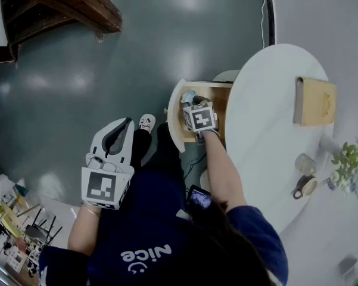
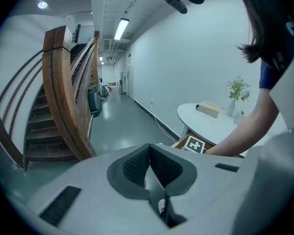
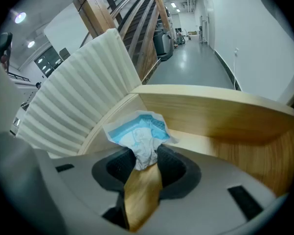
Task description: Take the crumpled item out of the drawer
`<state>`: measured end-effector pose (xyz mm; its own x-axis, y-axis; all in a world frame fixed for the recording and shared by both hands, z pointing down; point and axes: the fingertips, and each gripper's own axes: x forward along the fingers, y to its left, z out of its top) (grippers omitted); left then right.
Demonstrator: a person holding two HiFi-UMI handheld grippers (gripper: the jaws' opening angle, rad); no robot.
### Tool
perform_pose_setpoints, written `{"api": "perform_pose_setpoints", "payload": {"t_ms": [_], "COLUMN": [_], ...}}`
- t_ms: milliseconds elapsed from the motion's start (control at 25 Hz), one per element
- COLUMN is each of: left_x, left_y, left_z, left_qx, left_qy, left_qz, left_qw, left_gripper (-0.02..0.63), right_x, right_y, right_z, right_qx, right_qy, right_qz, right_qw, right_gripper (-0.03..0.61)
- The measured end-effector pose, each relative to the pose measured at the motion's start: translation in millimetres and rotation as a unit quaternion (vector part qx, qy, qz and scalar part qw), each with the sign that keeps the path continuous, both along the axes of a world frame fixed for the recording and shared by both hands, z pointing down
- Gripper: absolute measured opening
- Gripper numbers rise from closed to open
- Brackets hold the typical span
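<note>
The open wooden drawer (image 1: 219,95) sticks out from under the round white table, its ribbed white front (image 3: 73,106) towards me. Inside lies the crumpled item (image 3: 137,131), a blue and white wrapper, also just visible in the head view (image 1: 187,96). My right gripper (image 3: 146,156) reaches steeply down into the drawer (image 3: 210,114) and is shut on the wrapper's white lower end, with the blue part sticking out beyond the fingertips. My left gripper (image 1: 125,124) hangs apart at the left above the floor; its jaws (image 2: 149,148) meet with nothing between them.
The round white table (image 1: 268,142) carries a tan box (image 1: 314,102), a cup (image 1: 305,185) and a small plant (image 1: 348,159). A wooden staircase (image 2: 63,97) stands at the left. Green floor (image 1: 167,34) stretches beyond the drawer; my shoe (image 1: 146,123) is beside it.
</note>
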<state>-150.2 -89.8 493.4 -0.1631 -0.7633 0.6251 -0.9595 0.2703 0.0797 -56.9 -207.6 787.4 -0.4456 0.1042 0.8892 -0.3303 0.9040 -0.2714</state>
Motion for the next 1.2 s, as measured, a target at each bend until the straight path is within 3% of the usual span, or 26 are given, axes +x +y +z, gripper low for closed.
{"api": "perform_pose_setpoints", "payload": {"t_ms": [960, 1200], "left_x": [-1, -2], "left_y": [-8, -10], "left_z": [-25, -32], "left_qx": [0.052, 0.067], "left_qy": [-0.002, -0.008], "left_qz": [0.024, 0.040], "left_qw": [0.9983, 0.9969], "left_gripper": [0.005, 0.005], "right_x": [15, 19], "right_y": [22, 26], "right_z": [-66, -84], "right_qx": [0.013, 0.025], "right_qy": [-0.029, -0.046], "right_qz": [0.042, 0.071], "right_qw": [0.999, 0.996], "right_gripper": [0.132, 0.132]}}
